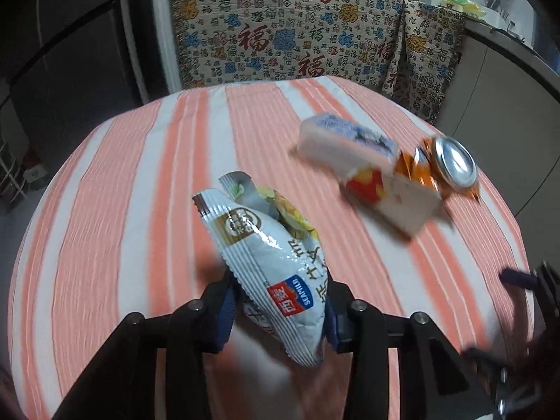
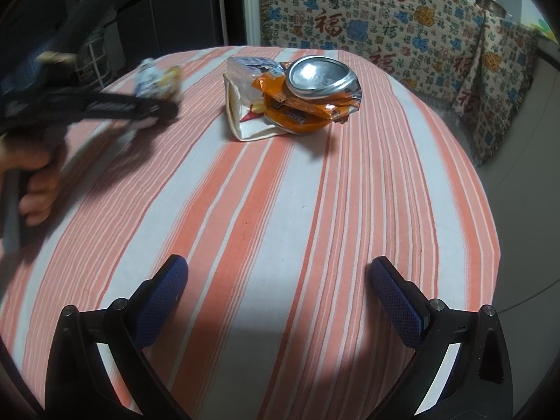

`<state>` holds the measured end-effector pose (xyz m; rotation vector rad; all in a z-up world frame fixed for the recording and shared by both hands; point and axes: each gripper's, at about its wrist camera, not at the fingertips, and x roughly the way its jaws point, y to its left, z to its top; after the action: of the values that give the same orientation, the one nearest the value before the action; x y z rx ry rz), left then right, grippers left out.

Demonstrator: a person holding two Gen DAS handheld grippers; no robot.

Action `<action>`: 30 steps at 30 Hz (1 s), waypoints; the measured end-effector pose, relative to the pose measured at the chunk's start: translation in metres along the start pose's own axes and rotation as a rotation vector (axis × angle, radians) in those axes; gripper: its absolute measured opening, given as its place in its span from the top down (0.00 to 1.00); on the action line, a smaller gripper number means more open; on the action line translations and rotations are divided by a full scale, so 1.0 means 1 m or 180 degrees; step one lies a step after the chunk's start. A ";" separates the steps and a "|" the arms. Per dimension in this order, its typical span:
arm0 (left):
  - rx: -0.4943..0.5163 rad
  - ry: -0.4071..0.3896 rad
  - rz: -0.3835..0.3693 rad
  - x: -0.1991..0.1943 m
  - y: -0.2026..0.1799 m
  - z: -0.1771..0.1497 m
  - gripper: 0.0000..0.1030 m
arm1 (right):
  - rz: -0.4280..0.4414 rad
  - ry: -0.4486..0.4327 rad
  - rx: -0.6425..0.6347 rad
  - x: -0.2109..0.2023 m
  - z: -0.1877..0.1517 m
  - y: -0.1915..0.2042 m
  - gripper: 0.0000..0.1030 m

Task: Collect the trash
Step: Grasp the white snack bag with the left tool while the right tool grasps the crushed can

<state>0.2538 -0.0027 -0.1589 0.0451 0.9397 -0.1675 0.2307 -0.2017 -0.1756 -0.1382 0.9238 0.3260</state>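
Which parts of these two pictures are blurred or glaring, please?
Left wrist view: the carton and can smear with motion blur, while the held wrapper is sharp. Right wrist view: the left tool is blurred, and the can's lid shows glare.

the left gripper point(image 1: 276, 311) points steeply down, its blue pads point(image 1: 225, 315) pressed on both sides of a pale snack packet point(image 1: 269, 255) that stands up between them. from the right wrist view its bare hand point(image 2: 33, 175) wraps the handle at the far left, blurred. the right gripper point(image 2: 278, 294) also tilts down, jaws spread wide, nothing between its blue pads point(image 2: 159, 301).
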 end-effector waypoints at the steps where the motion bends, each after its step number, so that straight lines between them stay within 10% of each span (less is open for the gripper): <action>1: -0.0020 0.0004 -0.0006 -0.008 0.001 -0.009 0.60 | -0.0001 0.0000 0.0000 0.000 0.000 0.000 0.00; 6: -0.0124 -0.0056 0.0000 -0.039 0.002 -0.044 0.56 | 0.0000 0.0000 -0.0001 0.000 0.000 0.000 0.00; 9: -0.0109 -0.0064 0.0120 -0.037 -0.001 -0.047 0.30 | 0.0001 -0.0001 -0.0002 0.000 0.000 -0.001 0.00; 16: -0.0109 -0.0017 0.0265 -0.019 -0.003 -0.048 0.15 | 0.0013 -0.0005 0.0001 0.000 0.001 -0.001 0.00; 30: -0.0104 -0.0011 0.0243 -0.018 -0.004 -0.047 0.09 | -0.0109 -0.0410 0.0088 -0.002 0.066 -0.046 0.00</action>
<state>0.2054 0.0008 -0.1723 0.0503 0.9355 -0.0815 0.2945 -0.2288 -0.1355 -0.1063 0.7972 0.2871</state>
